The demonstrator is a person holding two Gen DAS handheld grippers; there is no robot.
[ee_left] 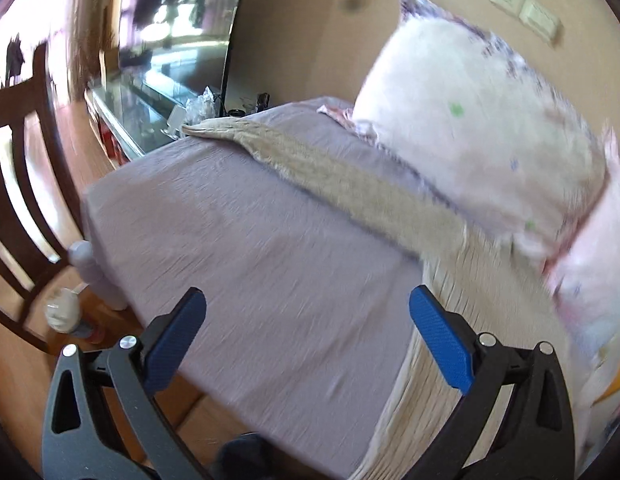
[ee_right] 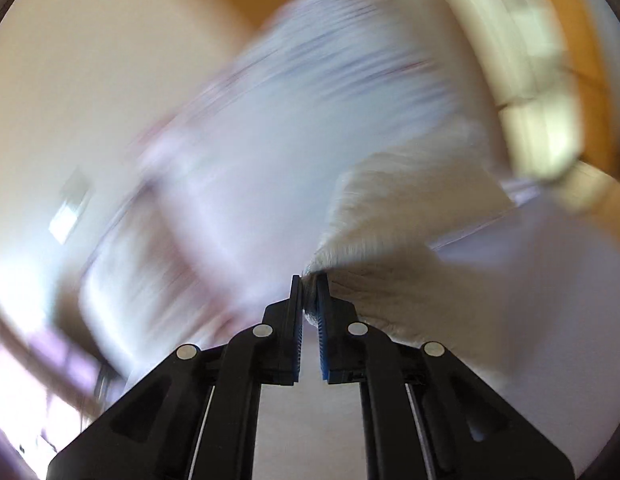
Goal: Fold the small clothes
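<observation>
At lower centre, the right gripper (ee_right: 309,292) clenches the beige ribbed knit garment (ee_left: 350,188); the released left gripper (ee_left: 308,312) should pinch its free edge, keeping tension even.

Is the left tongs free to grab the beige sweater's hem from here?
Probably yes: the left tongs are open and empty, the sweater lies beside the right finger on the bed, nothing between.

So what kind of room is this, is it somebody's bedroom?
Probably a bedroom, or a living room with a bed in it. There's a bed with a purple sheet, a big flowery pillow leaning on the wall, and a large TV on a glass stand beside the bed.
</observation>
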